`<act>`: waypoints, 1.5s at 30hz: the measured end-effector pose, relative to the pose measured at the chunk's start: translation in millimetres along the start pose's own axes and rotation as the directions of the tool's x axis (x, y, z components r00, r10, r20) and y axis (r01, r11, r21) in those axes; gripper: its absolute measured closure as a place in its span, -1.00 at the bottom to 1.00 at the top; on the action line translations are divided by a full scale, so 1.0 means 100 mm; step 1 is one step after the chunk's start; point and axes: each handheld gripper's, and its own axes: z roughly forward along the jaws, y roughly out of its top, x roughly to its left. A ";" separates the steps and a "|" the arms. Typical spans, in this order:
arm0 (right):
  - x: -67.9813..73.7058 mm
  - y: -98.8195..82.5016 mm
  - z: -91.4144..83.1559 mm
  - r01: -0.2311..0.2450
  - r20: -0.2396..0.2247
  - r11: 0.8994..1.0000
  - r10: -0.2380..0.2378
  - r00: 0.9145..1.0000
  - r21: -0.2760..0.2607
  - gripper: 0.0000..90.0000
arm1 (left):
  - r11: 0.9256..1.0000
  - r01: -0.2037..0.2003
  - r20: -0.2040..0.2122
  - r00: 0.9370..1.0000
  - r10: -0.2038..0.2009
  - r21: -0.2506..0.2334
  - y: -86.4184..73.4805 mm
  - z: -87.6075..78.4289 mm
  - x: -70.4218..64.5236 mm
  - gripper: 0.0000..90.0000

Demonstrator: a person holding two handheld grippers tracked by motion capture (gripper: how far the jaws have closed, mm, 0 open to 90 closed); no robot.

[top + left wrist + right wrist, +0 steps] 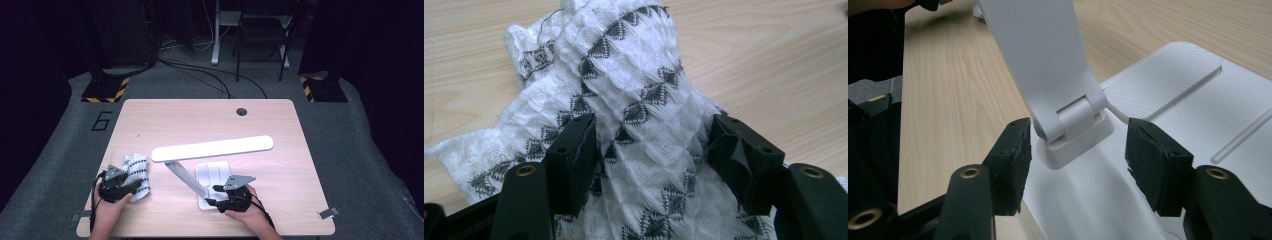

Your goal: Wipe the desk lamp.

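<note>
A white waffle-weave cloth (137, 175) with grey diamond marks lies crumpled at the table's front left. My left gripper (131, 186) sits over its near end. In the left gripper view a raised fold of the cloth (639, 100) stands between the jaws, which are wide apart and do not pinch it. A white desk lamp stands at front centre, with a long lit head (212, 148), a slanted arm (185, 177) and a flat base (215, 172). My right gripper (212, 195) straddles the hinge (1073, 120) at the foot of the arm, open, with a gap at each pad.
The light wooden table (280, 200) has a round cable hole (241, 111) near its far edge. The lamp head spans the middle of the table above the surface. Stands, cables and a chair frame sit on the dark floor behind the table.
</note>
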 end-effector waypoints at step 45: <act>-0.10 0.03 -0.25 -0.025 0.066 0.997 0.029 0.997 -0.069 -0.03 | 0.986 -0.068 0.051 0.996 0.077 -0.155 0.24 -0.39 -0.30 -0.36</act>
